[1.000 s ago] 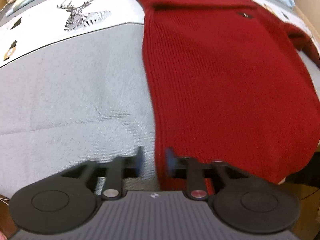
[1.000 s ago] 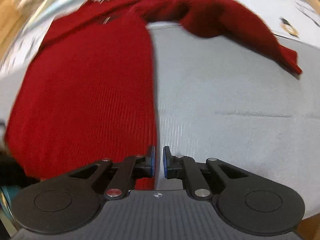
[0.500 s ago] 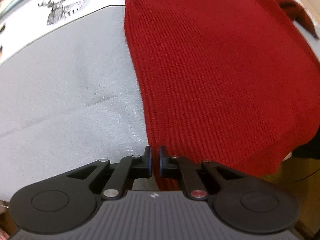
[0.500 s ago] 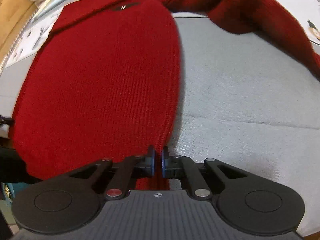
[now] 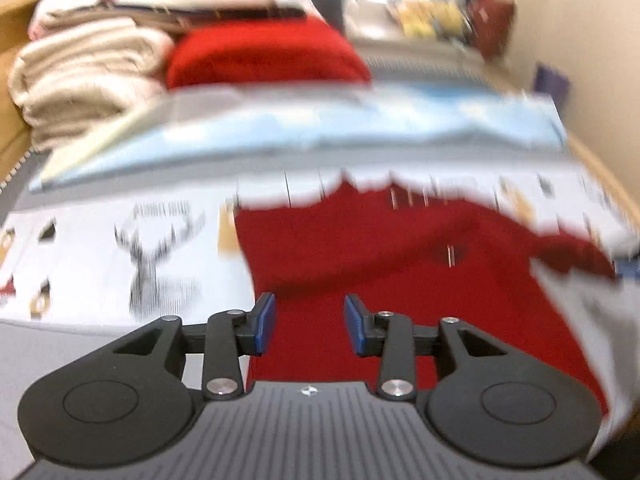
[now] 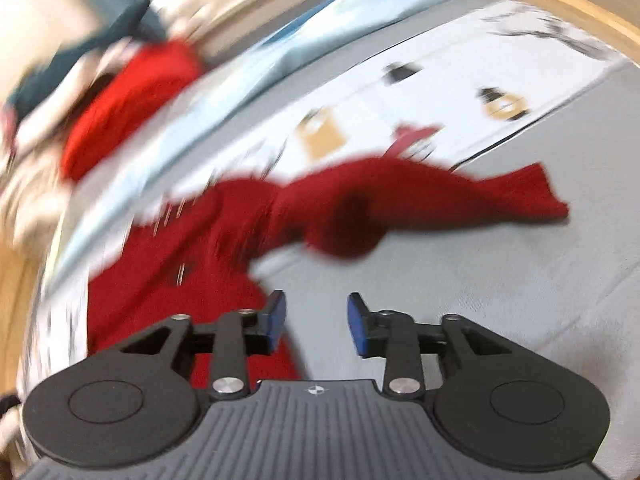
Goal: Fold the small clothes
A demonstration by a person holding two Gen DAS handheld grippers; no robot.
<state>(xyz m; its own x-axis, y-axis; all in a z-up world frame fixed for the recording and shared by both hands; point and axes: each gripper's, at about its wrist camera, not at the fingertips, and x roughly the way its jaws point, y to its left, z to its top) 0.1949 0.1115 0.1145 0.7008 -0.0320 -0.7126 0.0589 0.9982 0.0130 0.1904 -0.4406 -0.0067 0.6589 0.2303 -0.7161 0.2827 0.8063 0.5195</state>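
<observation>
A dark red knitted sweater (image 5: 360, 264) lies on the grey bed cover; both views are blurred by motion. In the right wrist view its body (image 6: 192, 264) is at the left and one sleeve (image 6: 460, 196) stretches out to the right. My left gripper (image 5: 310, 324) is open and empty above the sweater's left part. My right gripper (image 6: 316, 318) is open and empty, its left finger over the sweater's right edge, its right finger over bare cover.
A white band with a deer print (image 5: 160, 256) crosses the cover behind the sweater. Behind it lie a light blue cloth (image 5: 320, 128), a folded bright red garment (image 5: 264, 52) and a stack of beige towels (image 5: 80, 76). A wooden edge (image 6: 560, 4) runs along the right.
Both grippers were shut on the sweater's bottom hem half a second ago; both are open and empty. Both cameras have swung up and forward towards the sweater's top.
</observation>
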